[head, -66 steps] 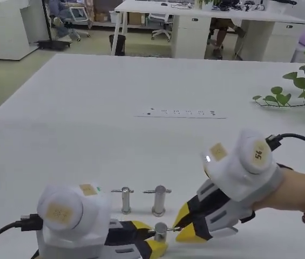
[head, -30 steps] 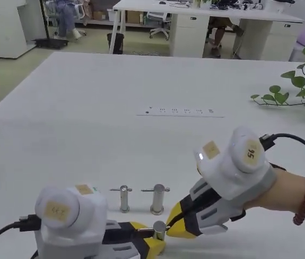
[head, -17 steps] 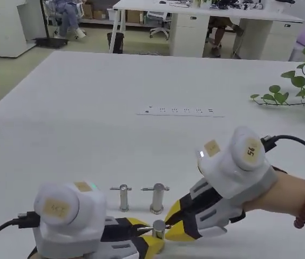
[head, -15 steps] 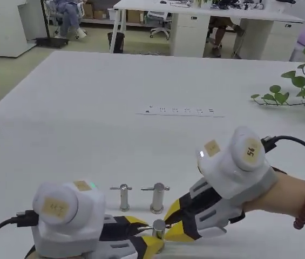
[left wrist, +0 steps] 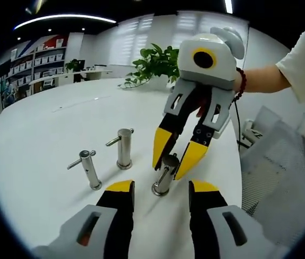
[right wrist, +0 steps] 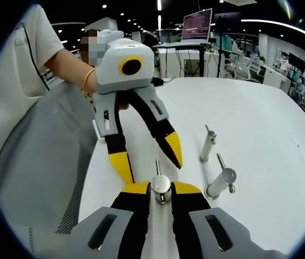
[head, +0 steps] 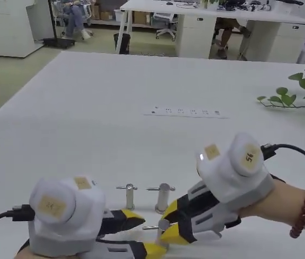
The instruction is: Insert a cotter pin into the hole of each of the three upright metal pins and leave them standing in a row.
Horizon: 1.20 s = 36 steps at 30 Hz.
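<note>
White bench top (head: 87, 118), office desks (head: 217, 21) far behind, a leafy plant (head: 303, 81) off beyond the right gripper (right wrist: 161, 190). All the action is at the near edge.

The right gripper has its yellow tips drawn in on the head of the near pin (left wrist: 165, 171), and they look clamped on it. A thin cotter pin (right wrist: 157, 167) sticks out of that head, pointing ahead along the jaws in the right gripper view, so it appears to be through the hole.

The left gripper (left wrist: 162, 186) faces it nose to nose, jaws spread wide. The near pin stands just ahead of its tips, touching neither.

Out past the left gripper's left jaw stand the middle pin (left wrist: 123, 148) and the end pin (left wrist: 90, 170), each upright with a cotter pin crossing its head. By my reading, two are finished and the third is nearly there.

As for handling, these look like smooth, rigid steel pegs on small bases — heavy for their size, slippery, quick to topple from a sideways nudge. The best hold is square across the shank or head, released straight back with no twist. The cotter pin is light wire and could bend or slide out, so it is best pinched at its outer end and pushed along the hole's axis.
</note>
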Motion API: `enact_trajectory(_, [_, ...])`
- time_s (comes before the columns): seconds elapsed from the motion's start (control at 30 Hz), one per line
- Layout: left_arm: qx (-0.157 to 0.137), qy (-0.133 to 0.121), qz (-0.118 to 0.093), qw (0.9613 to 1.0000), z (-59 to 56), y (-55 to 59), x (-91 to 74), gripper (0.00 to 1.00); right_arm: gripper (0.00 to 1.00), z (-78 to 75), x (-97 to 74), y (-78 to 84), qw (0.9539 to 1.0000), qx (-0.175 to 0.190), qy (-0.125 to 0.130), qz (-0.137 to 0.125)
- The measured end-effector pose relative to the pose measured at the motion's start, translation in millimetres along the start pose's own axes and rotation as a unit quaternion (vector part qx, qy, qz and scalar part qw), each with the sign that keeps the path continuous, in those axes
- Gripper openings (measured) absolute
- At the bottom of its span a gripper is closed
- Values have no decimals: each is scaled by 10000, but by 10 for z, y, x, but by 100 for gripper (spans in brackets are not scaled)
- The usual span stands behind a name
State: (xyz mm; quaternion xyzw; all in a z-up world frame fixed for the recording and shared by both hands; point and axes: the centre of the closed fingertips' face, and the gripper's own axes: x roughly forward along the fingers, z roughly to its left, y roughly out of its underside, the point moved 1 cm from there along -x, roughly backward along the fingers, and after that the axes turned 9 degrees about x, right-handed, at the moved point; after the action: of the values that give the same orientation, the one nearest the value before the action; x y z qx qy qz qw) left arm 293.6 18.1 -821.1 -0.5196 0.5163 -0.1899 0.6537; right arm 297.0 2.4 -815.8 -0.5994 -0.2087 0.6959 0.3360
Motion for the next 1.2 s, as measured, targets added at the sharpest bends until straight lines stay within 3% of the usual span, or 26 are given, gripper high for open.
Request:
enact_trajectory(0.83, [67,-180,-303,9994,-13,-123,-169,47,13,-44,-38,4,9996,-52,206,-186])
enact_trajectory(1.2, [0,-357,-399,9986,35,-136,-273,48,13,-215,-205,38,9986,26,472,-228])
